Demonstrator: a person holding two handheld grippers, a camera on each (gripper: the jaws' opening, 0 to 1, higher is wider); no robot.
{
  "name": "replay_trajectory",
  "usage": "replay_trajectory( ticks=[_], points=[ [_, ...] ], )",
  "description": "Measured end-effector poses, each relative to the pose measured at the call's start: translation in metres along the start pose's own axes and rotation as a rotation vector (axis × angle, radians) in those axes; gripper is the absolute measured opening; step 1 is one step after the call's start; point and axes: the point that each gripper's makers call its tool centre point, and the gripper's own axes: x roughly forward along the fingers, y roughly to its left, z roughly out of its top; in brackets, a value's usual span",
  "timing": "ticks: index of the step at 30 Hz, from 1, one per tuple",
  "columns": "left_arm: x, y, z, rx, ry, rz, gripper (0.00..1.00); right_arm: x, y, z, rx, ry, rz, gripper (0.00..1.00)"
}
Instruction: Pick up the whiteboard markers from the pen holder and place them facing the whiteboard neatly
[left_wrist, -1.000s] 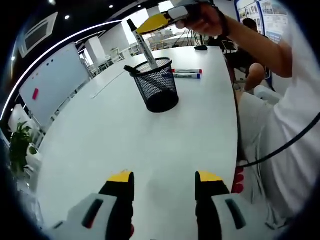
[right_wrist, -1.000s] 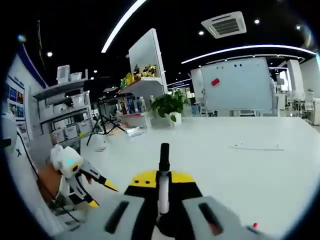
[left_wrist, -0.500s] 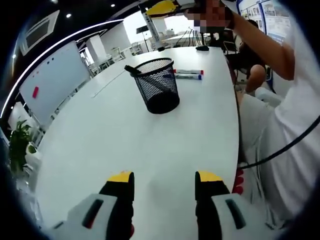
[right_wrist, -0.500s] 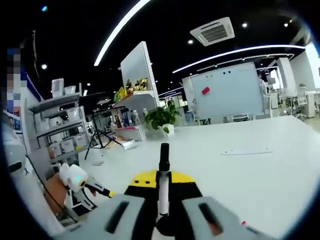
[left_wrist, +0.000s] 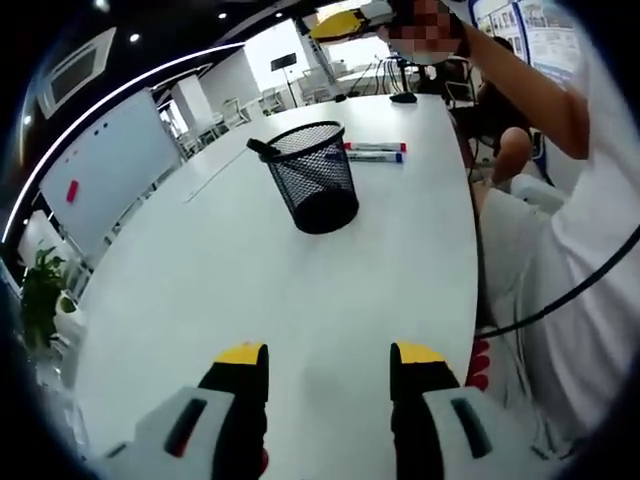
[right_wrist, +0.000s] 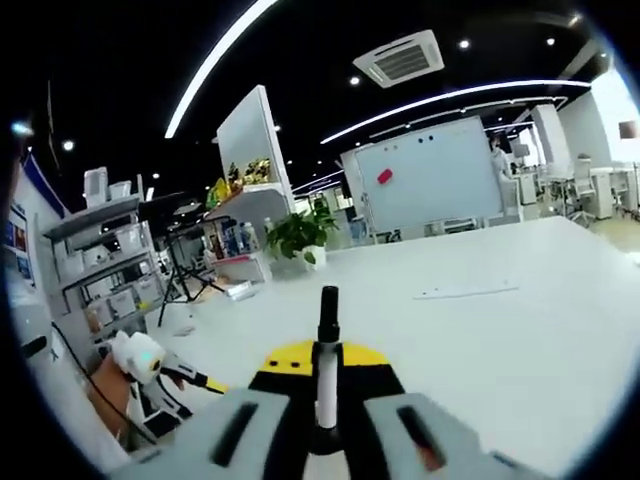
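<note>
Now you're swinging the right gripper (right_wrist: 320, 385), jaws clamped on a black-capped marker (right_wrist: 325, 360), clear above the pen holder (left_wrist: 316, 178), leaving one marker inside and two lying just behind it, while your left gripper (left_wrist: 327, 385) is idling open-jawed.

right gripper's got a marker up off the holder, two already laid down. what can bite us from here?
The marker sits pinched in the right gripper with most of its length beyond the tips, so it could pivot during set-down. It may also land askew against the two laid markers. The mesh pen holder, one marker left inside, looks light and easily knocked.
</note>
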Motion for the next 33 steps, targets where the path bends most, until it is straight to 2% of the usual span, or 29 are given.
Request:
replay_trajectory(
  ticks=[33],
  points=[
    [0.005,-0.005,0.002,0.01,0.0,-0.01,0.5,-0.045,-0.075,-0.04,0.053,0.091,-0.184,0.06]
  ],
)
